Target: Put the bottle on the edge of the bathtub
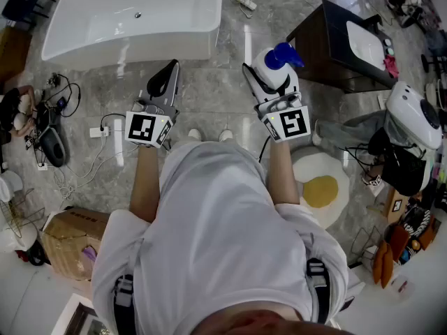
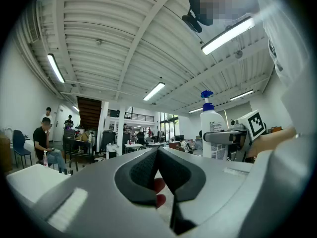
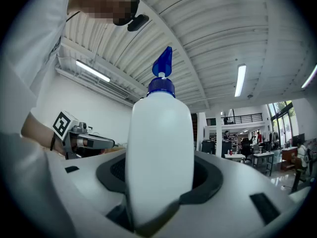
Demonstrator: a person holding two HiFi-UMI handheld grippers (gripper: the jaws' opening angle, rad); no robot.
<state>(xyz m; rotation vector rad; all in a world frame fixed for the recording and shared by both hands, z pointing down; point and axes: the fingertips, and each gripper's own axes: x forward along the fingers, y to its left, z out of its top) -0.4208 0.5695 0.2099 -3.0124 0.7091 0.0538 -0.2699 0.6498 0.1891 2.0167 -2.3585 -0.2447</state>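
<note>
The bottle (image 3: 159,152) (white, with a blue pump top) stands upright between the jaws of the right gripper (image 1: 274,82), whose pads clamp its body. It is held in the air, just off the right near corner of the bathtub (image 1: 133,47). In the left gripper view the bottle carries a printed label, too small to read; black square patterns mark both gripper cubes. The left gripper (image 2: 157,155) has its jaws pressed together, empty, in front of the bathtub's near wall. Open grey floor (image 1: 223,93) lies between that wall and both grippers. A power strip (image 1: 98,132) lies off the bathtub's left end, and a dark cabinet (image 1: 328,47) stands to its right.
</note>
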